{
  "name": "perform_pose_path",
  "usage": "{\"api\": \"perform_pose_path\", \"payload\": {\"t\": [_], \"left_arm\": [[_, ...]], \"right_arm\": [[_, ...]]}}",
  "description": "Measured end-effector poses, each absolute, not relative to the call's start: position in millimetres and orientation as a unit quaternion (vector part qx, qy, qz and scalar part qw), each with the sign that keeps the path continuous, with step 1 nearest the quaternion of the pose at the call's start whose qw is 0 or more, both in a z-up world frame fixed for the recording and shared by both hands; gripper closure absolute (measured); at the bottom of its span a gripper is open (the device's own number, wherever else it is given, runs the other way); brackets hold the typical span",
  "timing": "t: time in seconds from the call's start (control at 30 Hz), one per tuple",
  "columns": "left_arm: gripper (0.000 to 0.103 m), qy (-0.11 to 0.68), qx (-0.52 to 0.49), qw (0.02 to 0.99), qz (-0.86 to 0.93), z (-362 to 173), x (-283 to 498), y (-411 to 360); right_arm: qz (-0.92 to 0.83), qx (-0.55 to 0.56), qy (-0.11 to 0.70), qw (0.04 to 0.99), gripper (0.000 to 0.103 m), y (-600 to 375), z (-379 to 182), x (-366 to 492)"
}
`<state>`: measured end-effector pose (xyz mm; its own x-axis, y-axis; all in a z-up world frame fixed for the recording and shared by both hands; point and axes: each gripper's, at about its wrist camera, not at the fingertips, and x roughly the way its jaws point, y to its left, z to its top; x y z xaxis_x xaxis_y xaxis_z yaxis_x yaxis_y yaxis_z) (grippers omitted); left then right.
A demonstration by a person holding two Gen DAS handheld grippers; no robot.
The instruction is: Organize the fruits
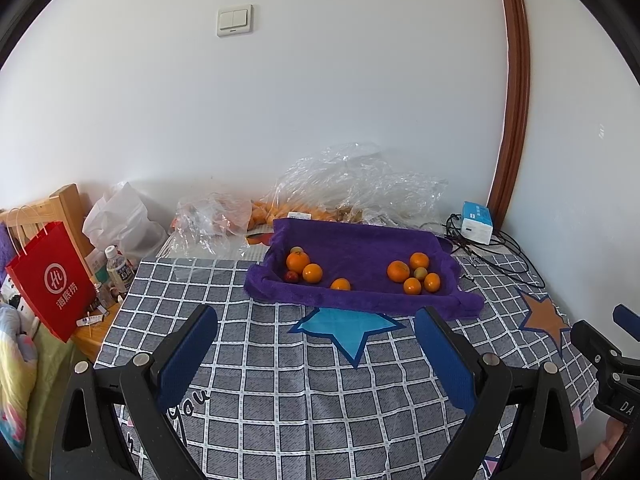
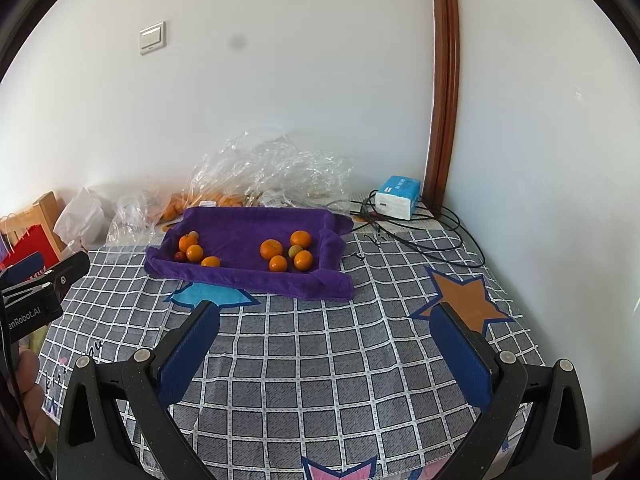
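A tray draped in a purple towel (image 1: 352, 248) (image 2: 248, 224) lies at the far side of the checked tablecloth. It holds two clusters of fruit: oranges with a small red fruit at left (image 1: 298, 262) (image 2: 195, 253), and oranges with a small greenish fruit at right (image 1: 398, 271) (image 2: 271, 249). My left gripper (image 1: 316, 344) is open and empty, hovering short of the tray. My right gripper (image 2: 326, 340) is open and empty, also well short of the tray.
Crumpled clear plastic bags (image 1: 352, 188) with more oranges lie behind the tray by the wall. A tissue pack (image 1: 476, 222) and black cables (image 2: 420, 232) sit back right. A red paper bag (image 1: 48, 280) and a bottle (image 1: 118, 268) stand left of the table.
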<state>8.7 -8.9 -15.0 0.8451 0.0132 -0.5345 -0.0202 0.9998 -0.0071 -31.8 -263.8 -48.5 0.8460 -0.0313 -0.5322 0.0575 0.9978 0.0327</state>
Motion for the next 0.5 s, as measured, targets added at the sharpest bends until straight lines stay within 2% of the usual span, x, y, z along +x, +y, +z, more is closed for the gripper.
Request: {"api": "perform_pose_path", "payload": {"t": [0.5], "left_arm": [[0.003,0.279,-0.008,0.960,0.008,-15.8,8.6,-8.9]], "right_arm": [[-0.024,0.025,0.278,0.960,0.000,-263.6,-48.7,-32.1]]}}
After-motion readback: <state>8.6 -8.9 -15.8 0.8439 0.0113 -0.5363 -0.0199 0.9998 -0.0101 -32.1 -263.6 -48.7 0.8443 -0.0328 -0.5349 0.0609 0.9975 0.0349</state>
